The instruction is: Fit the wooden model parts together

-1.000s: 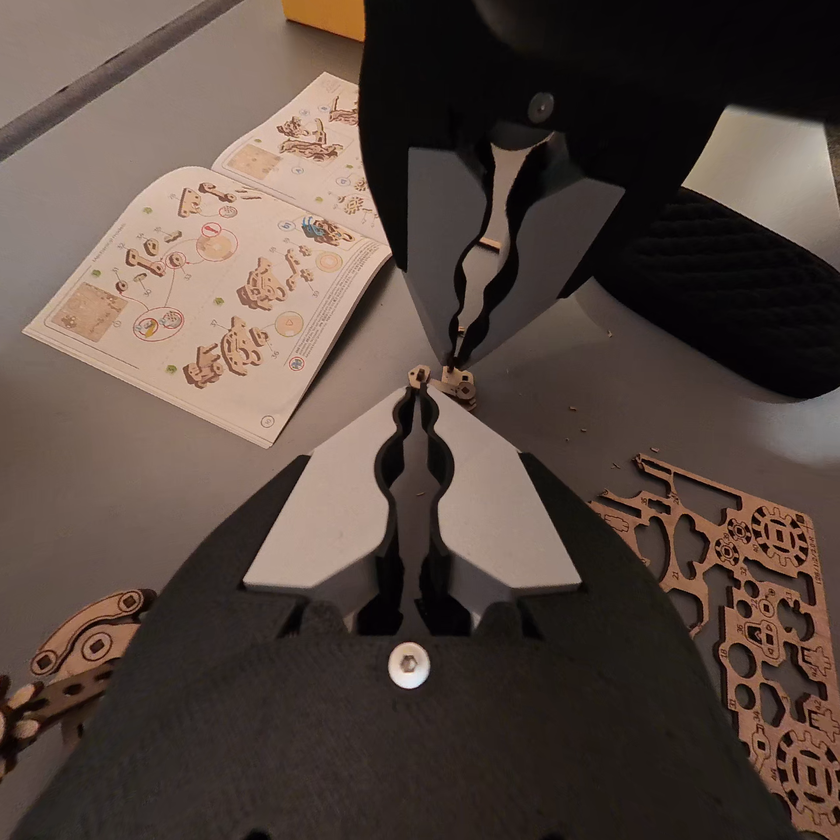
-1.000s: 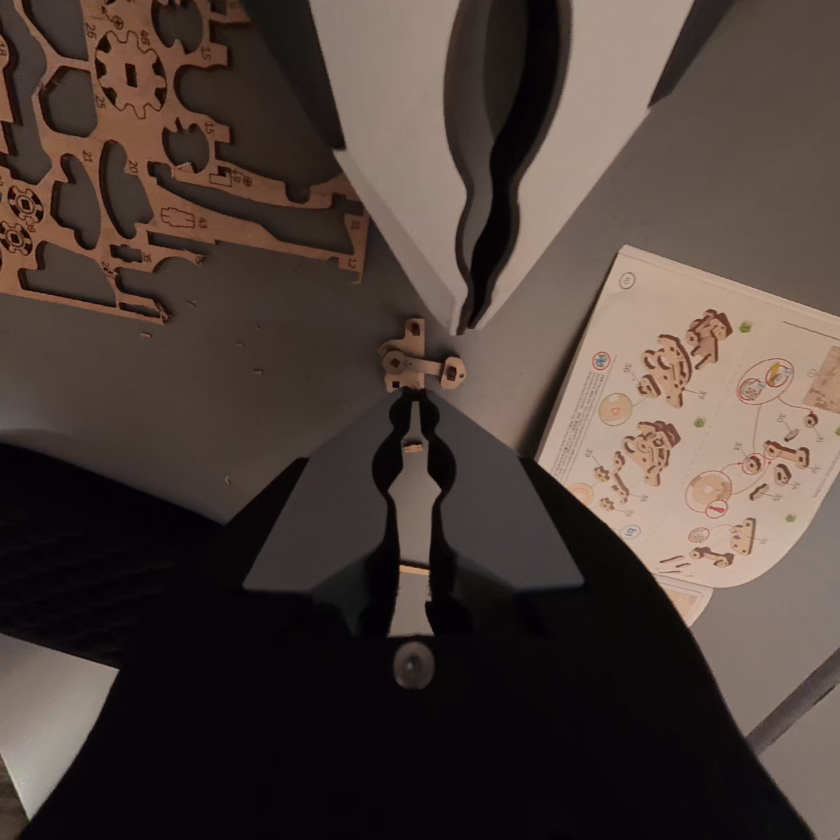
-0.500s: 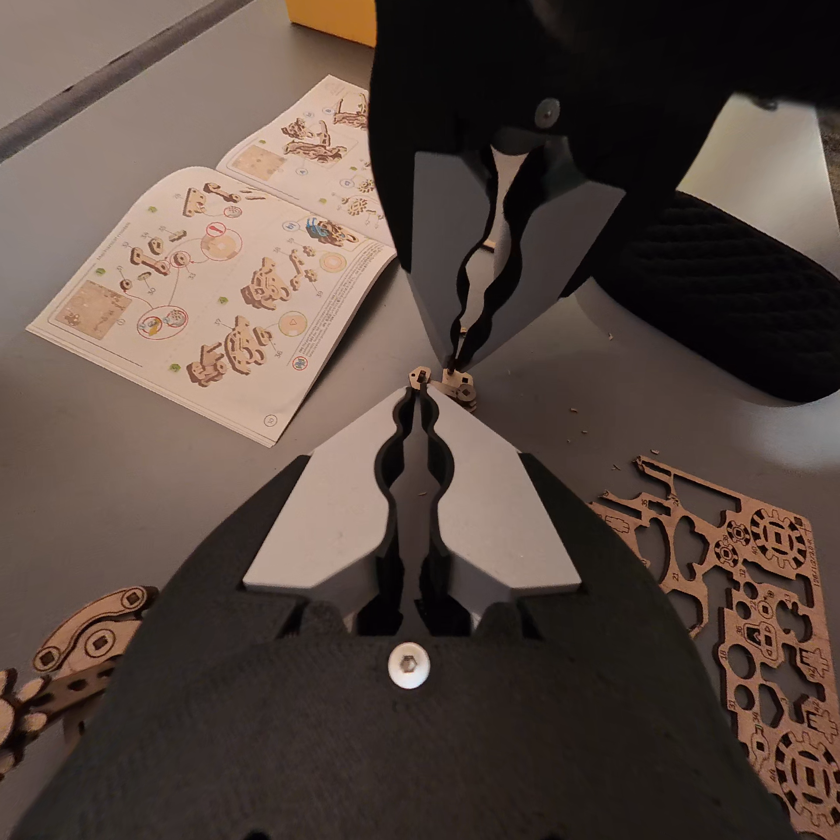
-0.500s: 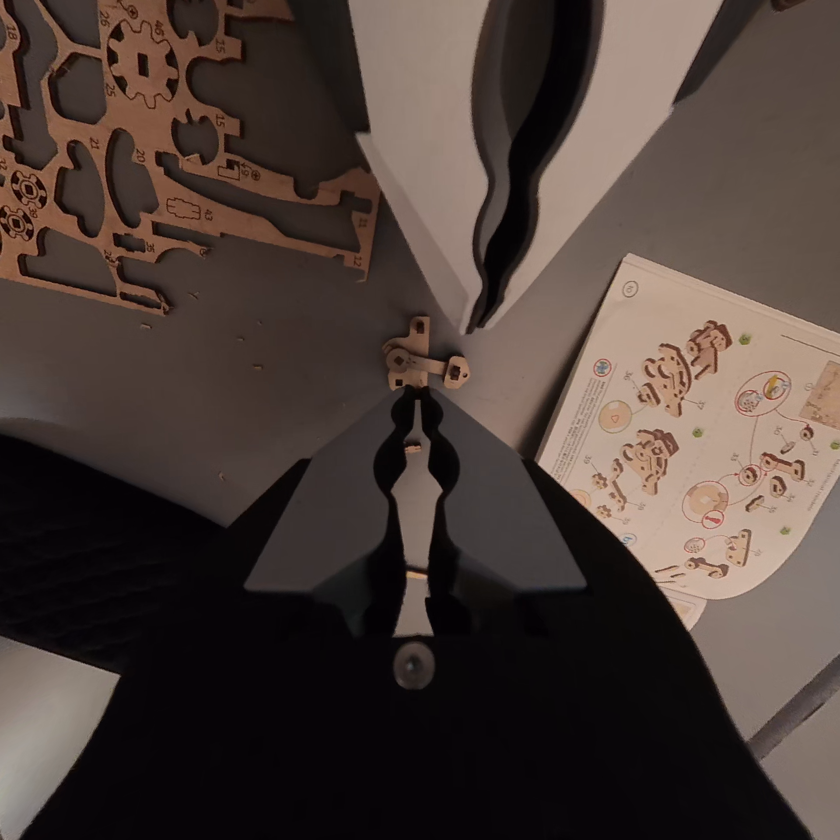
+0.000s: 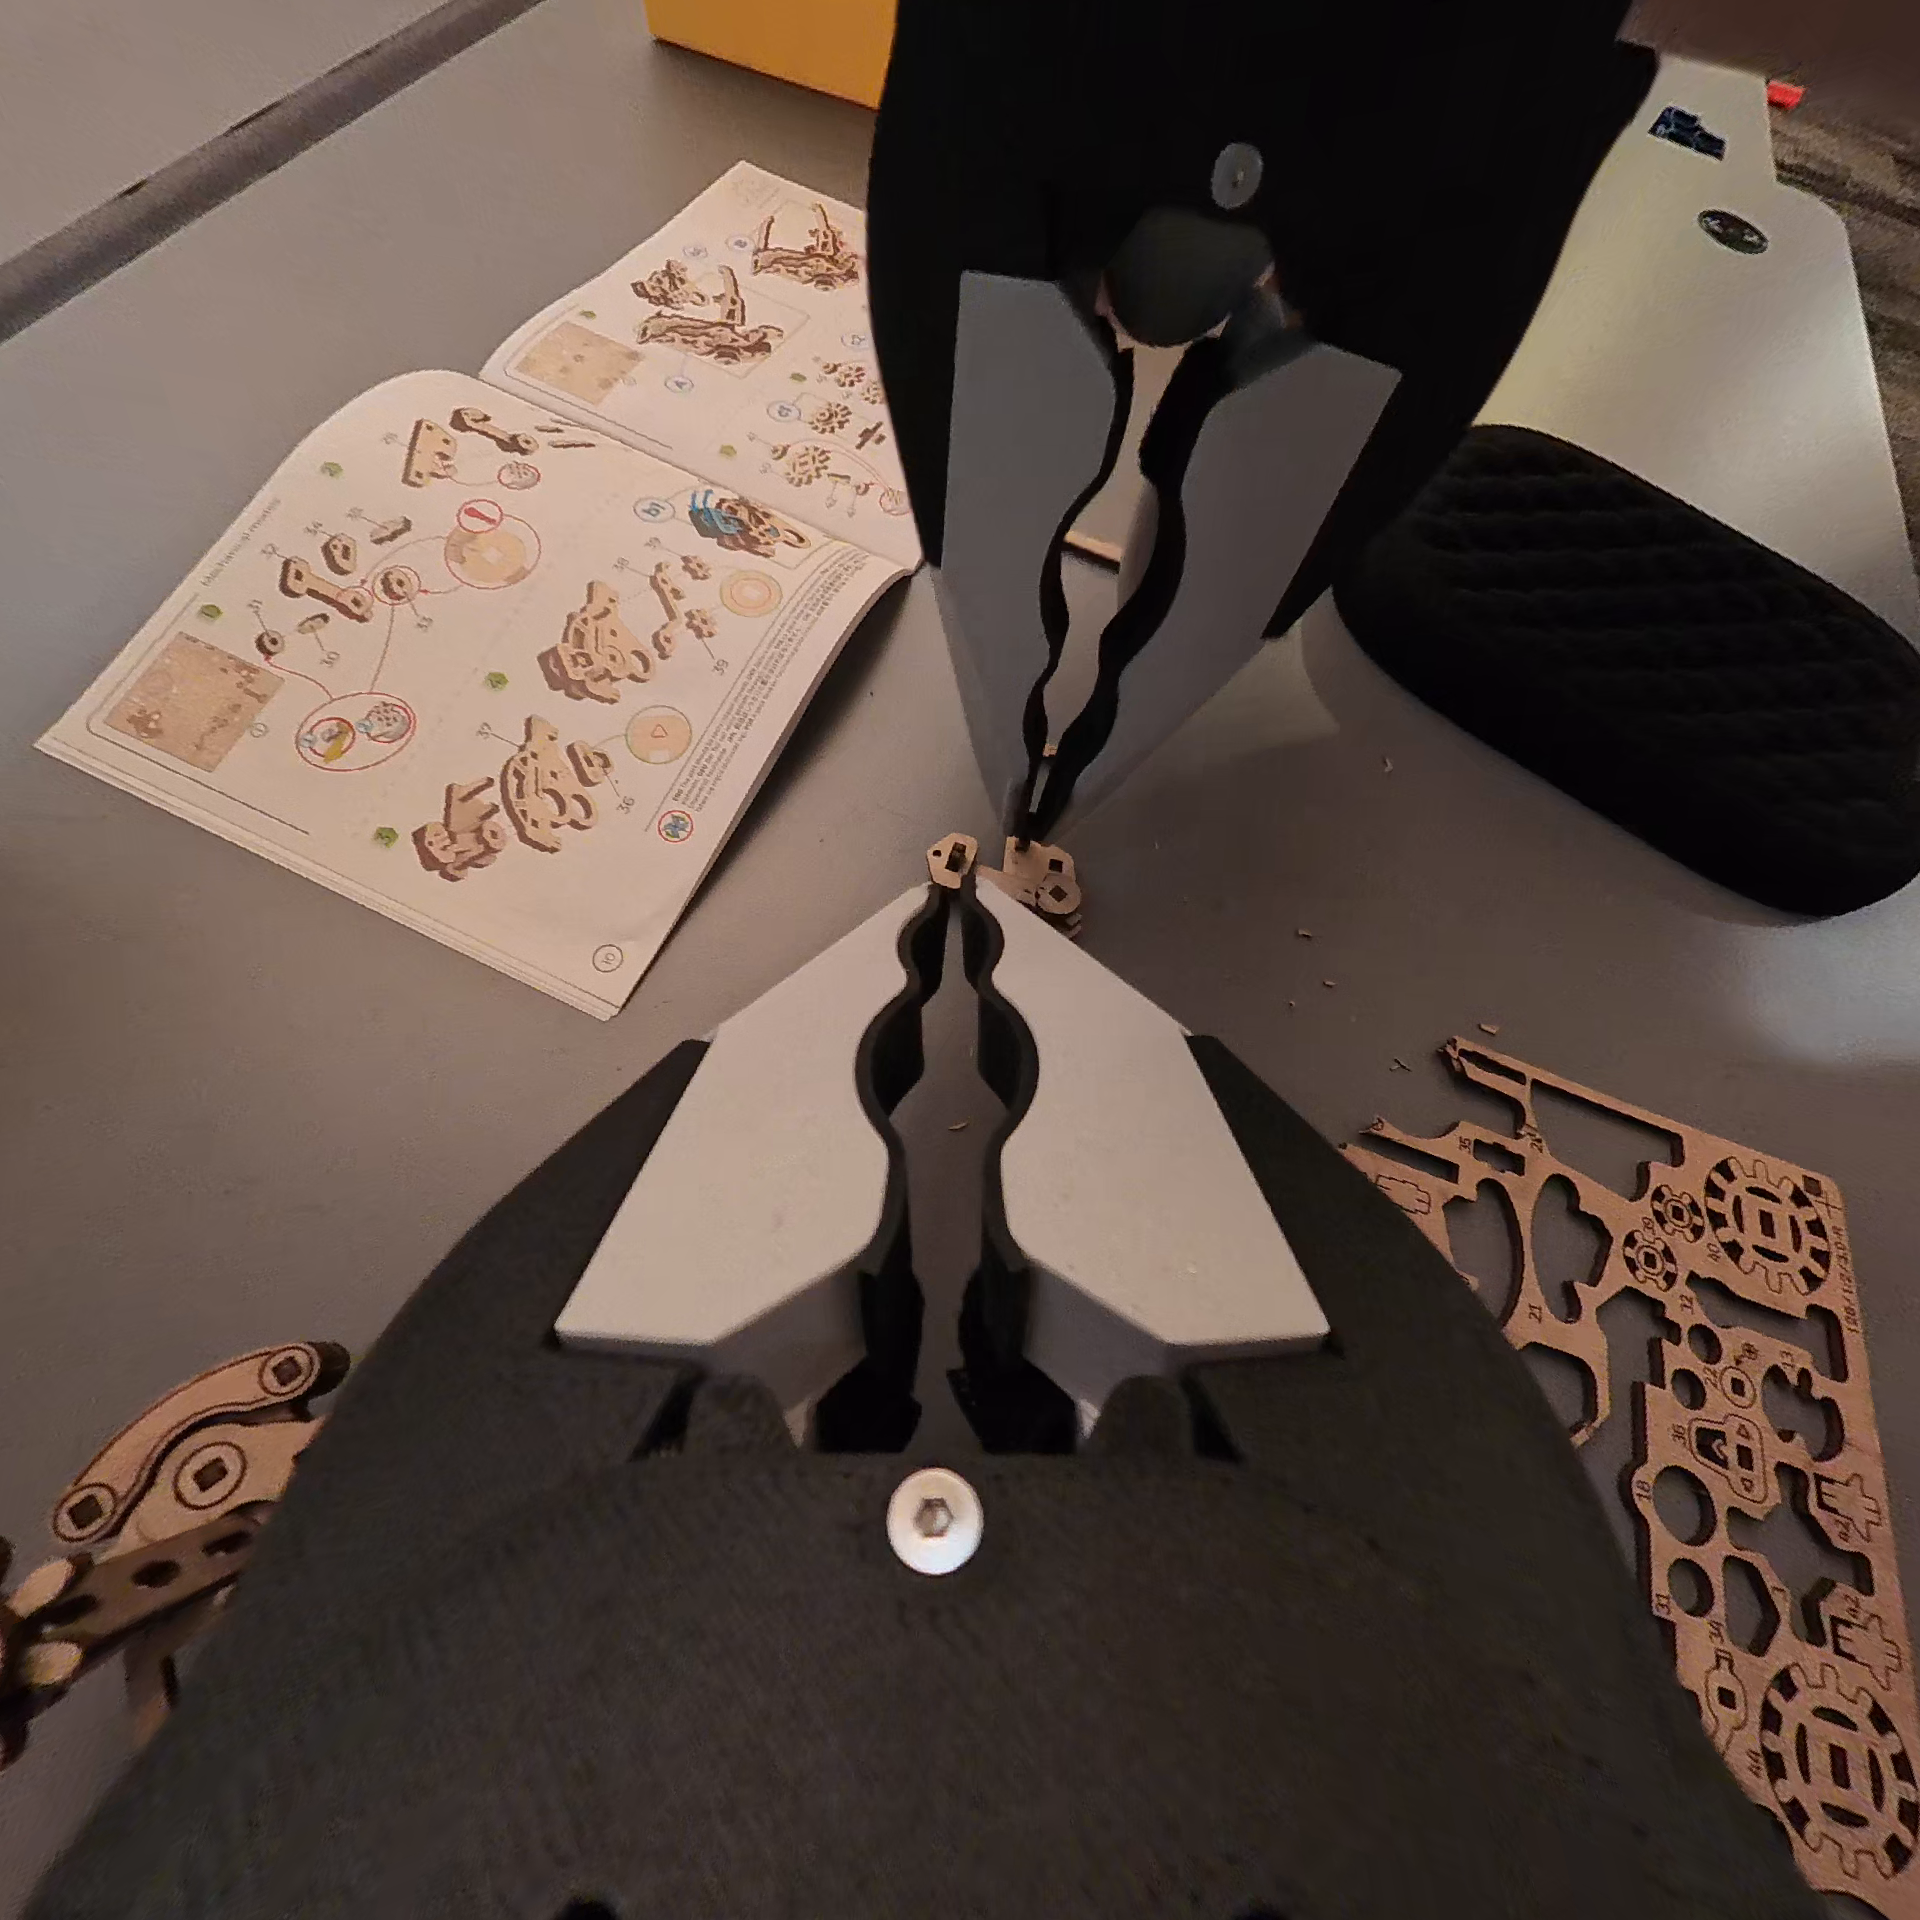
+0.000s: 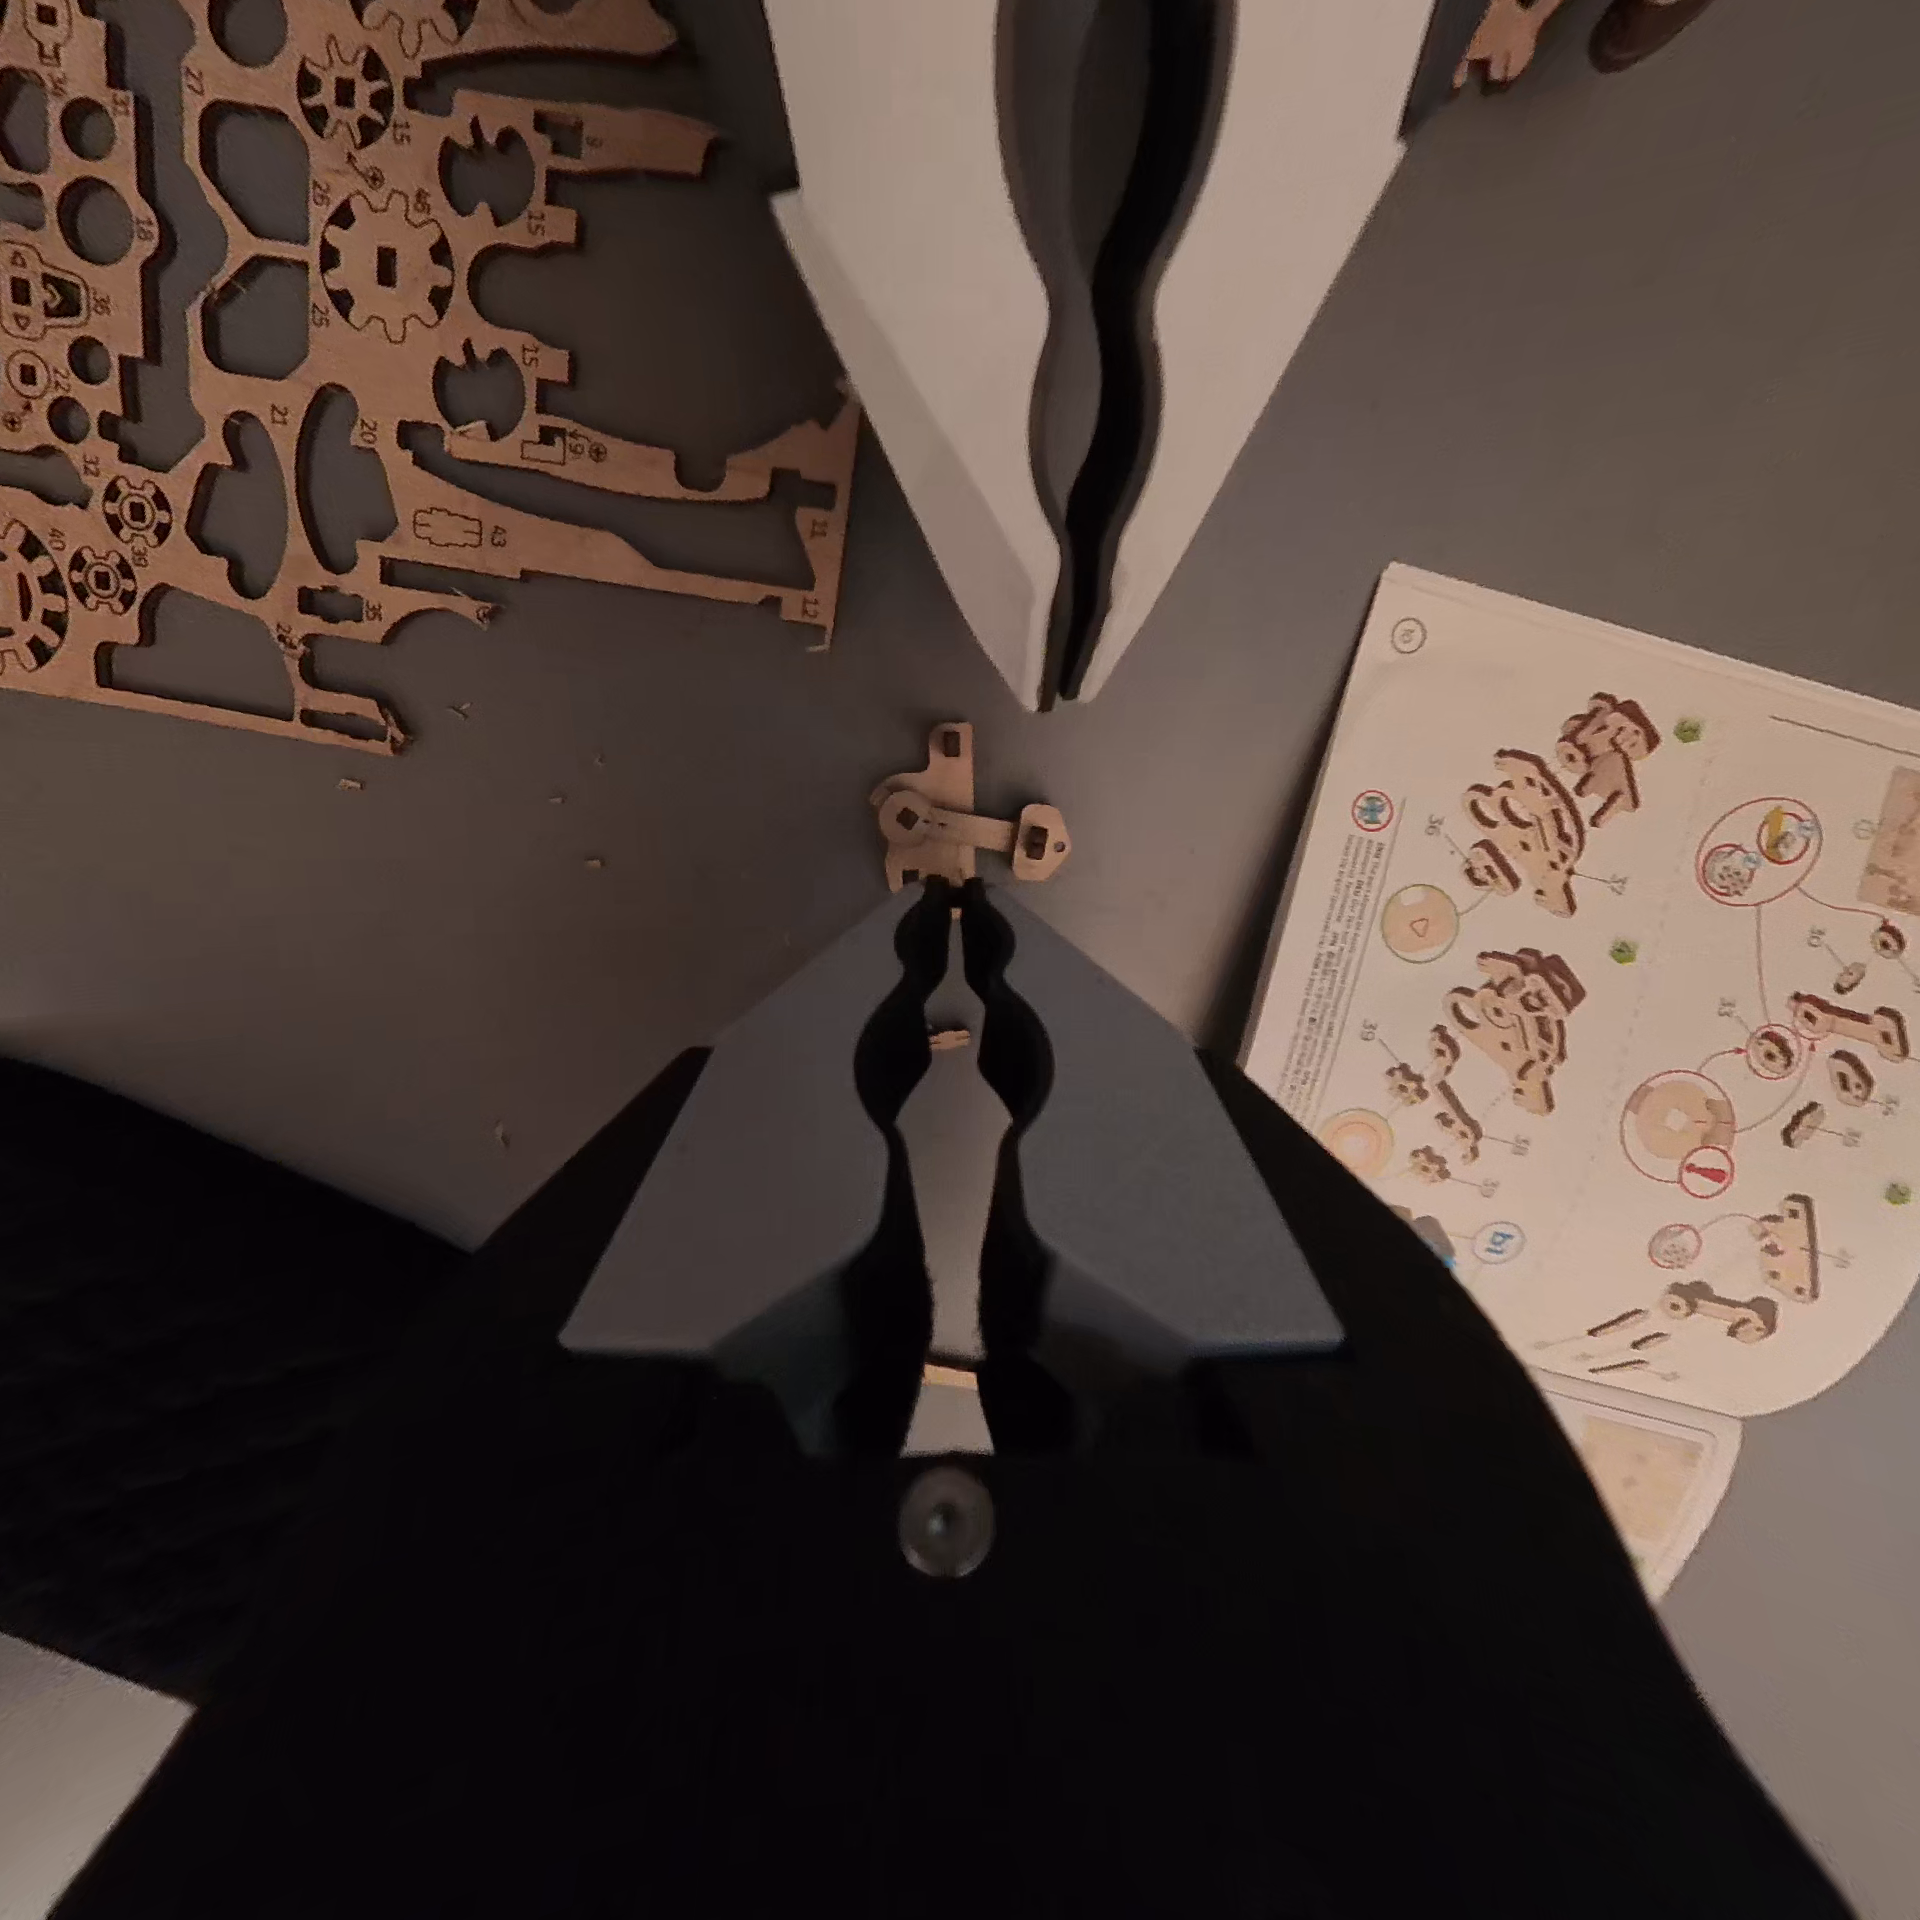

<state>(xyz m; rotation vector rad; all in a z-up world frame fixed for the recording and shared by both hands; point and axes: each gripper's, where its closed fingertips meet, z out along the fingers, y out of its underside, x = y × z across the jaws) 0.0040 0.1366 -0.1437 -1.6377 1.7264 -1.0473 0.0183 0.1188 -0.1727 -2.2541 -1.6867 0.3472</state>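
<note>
The small wooden assembly (image 6: 951,821) hung just above the grey table (image 5: 260,1091), between the two sets of tips, its flat plate running lengthwise away from the right gripper (image 6: 948,885) and a short arm (image 6: 1023,831) jutting sideways toward the booklet. The right gripper's fingers were nearly closed, pinching the near end of the plate. In the left wrist view, the left gripper (image 5: 951,881) had its fingers drawn almost together on a little wooden piece (image 5: 951,858) that stood just beside the assembly (image 5: 1044,873). The two grippers met tip to tip, pointing at one another from opposite sides and angled down at the table. An open instruction booklet (image 5: 488,644) lay flat on the table, with a punched-out wooden sheet (image 5: 1714,1403) on the other side, wood crumbs (image 5: 1314,961) scattered between, a partly built wooden model (image 5: 156,1507) at the near edge and a yellow box (image 5: 769,42) at the far edge.
</note>
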